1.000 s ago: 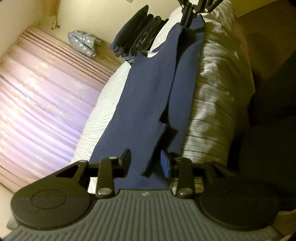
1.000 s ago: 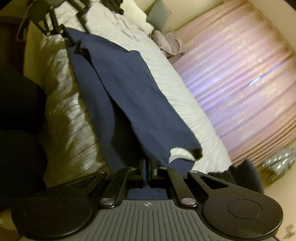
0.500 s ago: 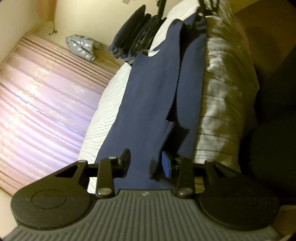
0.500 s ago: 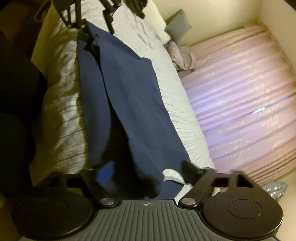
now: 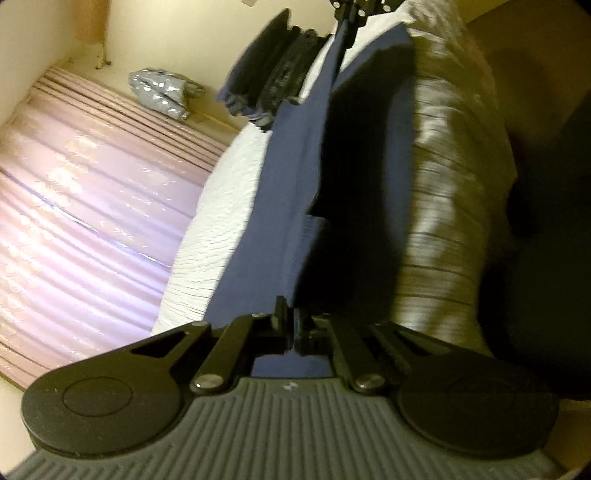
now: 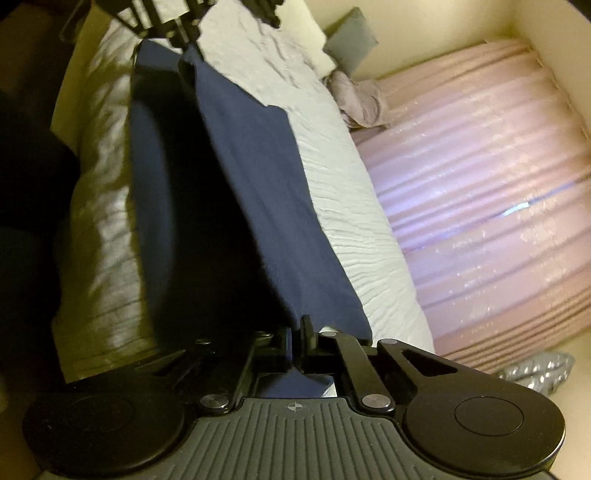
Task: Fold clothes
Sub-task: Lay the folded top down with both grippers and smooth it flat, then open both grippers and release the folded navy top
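A long navy blue garment [image 5: 291,177] lies stretched along the near edge of a white bed [image 5: 210,229]; it also shows in the right wrist view [image 6: 266,192]. My left gripper [image 5: 290,325] is shut on one end of the garment and lifts its edge. My right gripper [image 6: 297,334] is shut on the other end. Each gripper shows at the far end in the other's view: the right one in the left wrist view [image 5: 351,14], the left one in the right wrist view [image 6: 184,26]. The raised fold casts a dark shadow on the cloth beneath.
A stack of dark folded clothes [image 5: 269,77] lies on the bed beyond the garment. A grey pillow [image 6: 351,37] and a crumpled lilac cloth [image 6: 358,98] lie at the bed's other end. A pink curtain [image 6: 480,206] runs along the far side. A silver bag [image 5: 162,92] sits by the wall.
Both grippers have closed on the garment's ends: the left was open throughout, the right was shut, opened half a second ago, then re-gripped. The garment's near edge is now lifted.
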